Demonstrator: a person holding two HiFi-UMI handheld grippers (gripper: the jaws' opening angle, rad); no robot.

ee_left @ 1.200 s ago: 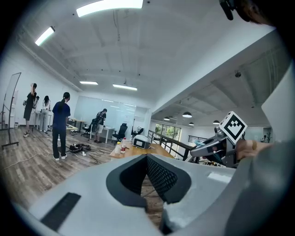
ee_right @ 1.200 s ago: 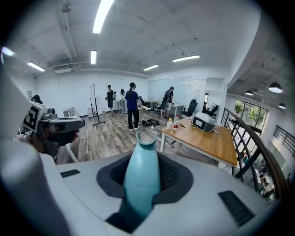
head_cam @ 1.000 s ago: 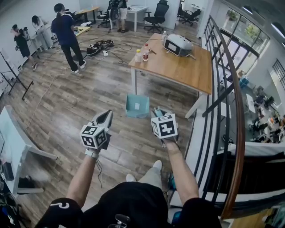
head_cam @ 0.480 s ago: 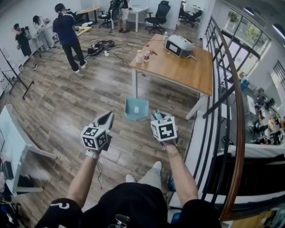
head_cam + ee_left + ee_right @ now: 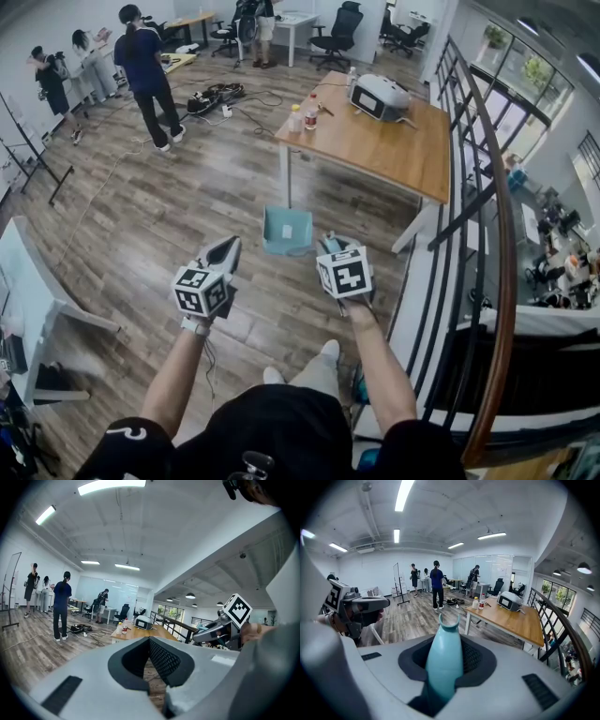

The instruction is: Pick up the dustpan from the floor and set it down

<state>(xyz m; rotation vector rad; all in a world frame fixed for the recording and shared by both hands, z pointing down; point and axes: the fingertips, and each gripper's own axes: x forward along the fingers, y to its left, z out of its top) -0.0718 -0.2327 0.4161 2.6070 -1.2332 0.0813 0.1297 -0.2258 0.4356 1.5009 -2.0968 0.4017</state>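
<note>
Right gripper (image 5: 446, 645): jaws pinching a teal handle (image 5: 442, 667), pads pressed on both sides of it, and its hooked end pokes out past the tips. In the head view, the square teal dustpan (image 5: 287, 230) sits just ahead and left of that gripper, in front of the white table leg. Whether it touches the wood floor (image 5: 169, 216) I cannot tell.

Over to the left gripper (image 5: 150, 641): jaws drawn together at the tips, nothing between them, held out level beside the right one and well clear of the dustpan.

Beyond them is the wooden worktop (image 5: 375, 141), with two bottles (image 5: 302, 112) at its near corner and a white machine (image 5: 379, 96) further back. A dark railing (image 5: 487, 234) runs down the right side. A person in a dark top (image 5: 145, 70) stands across the room.
</note>
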